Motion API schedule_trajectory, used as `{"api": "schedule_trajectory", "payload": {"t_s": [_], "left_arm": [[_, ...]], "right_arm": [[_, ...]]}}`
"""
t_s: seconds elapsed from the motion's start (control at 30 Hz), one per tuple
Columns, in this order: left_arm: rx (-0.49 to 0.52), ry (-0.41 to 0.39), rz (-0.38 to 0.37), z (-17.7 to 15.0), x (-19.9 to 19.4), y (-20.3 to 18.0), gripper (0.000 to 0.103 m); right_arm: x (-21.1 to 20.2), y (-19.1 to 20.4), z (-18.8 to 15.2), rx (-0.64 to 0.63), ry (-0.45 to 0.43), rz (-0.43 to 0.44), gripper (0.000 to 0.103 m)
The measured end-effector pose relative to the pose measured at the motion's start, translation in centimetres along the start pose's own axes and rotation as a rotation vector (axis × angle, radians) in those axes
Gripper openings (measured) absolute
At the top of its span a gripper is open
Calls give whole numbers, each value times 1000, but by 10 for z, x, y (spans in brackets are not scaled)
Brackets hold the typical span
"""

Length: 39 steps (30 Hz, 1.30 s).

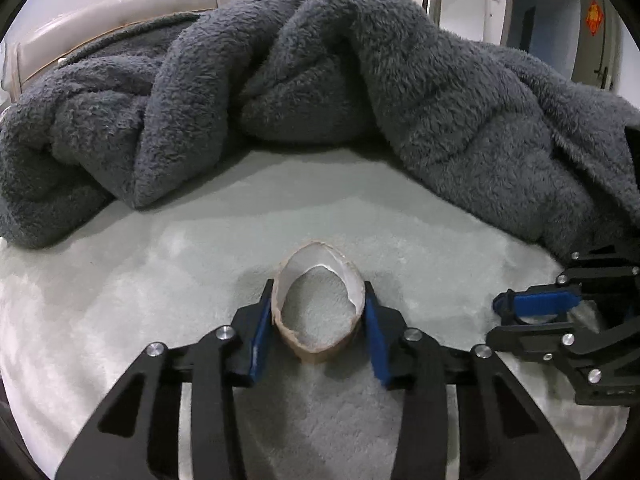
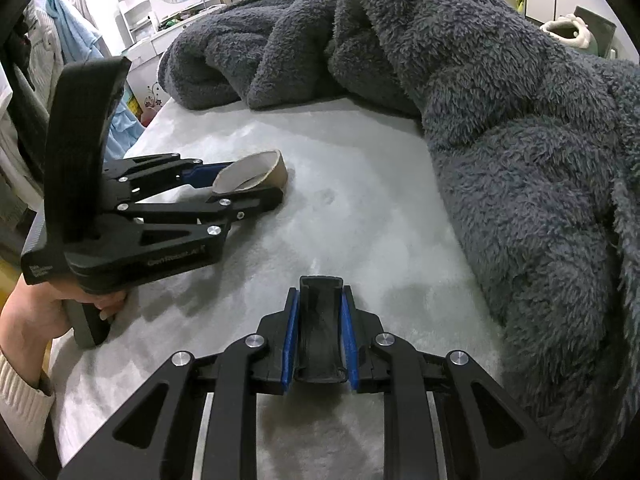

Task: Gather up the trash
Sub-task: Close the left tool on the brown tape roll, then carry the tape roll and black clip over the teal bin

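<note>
A short cardboard tube [image 1: 312,354], brown outside and white inside, lies on the pale plush bed cover [image 1: 180,272]. My left gripper [image 1: 318,296] has its blue pads pressed on both sides of the tube, which is squashed into an oval. From the right wrist view the same tube [image 2: 256,172] sits between the left gripper's [image 2: 272,182] fingers, low over the cover. My right gripper [image 2: 320,294] is shut on a black trough-shaped piece [image 2: 320,332]. It hovers to the right of the left one, where the right gripper [image 1: 498,318] shows side-on.
A bulky dark grey fleece blanket [image 1: 320,80] is heaped across the far side and right of the bed [image 2: 520,160]. A padded headboard [image 1: 120,12] stands behind it. A person's hand [image 2: 36,316] holds the left gripper's handle at the bed's left edge, with shelves and clothes beyond.
</note>
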<state>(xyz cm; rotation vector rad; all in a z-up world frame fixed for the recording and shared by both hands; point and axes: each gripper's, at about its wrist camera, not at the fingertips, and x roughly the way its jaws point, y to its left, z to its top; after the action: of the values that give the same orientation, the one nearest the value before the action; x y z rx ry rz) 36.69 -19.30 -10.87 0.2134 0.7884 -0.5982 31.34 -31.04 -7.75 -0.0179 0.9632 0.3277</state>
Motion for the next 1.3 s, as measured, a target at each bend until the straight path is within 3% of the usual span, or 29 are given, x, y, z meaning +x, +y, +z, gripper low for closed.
{"api": "schedule_trajectory", "payload": {"t_s": [0.3,0.7,0.97,1.3], "left_arm": [[1,-21,20,-10,-31,-3,42],[-119,-34,107,-38,-86,14,42],[-219,-76,173,-71,-146,22,42],[-304,-57,268,-120,-207,35,42]], "right_arm": [[-6,11,0,17,-1,-13,20],[-22,50,-4,17,-34,-19,20],[-42,91,-16,-6,-73,-18,20],[-58,144,-35,-20,-116,11,20]]}}
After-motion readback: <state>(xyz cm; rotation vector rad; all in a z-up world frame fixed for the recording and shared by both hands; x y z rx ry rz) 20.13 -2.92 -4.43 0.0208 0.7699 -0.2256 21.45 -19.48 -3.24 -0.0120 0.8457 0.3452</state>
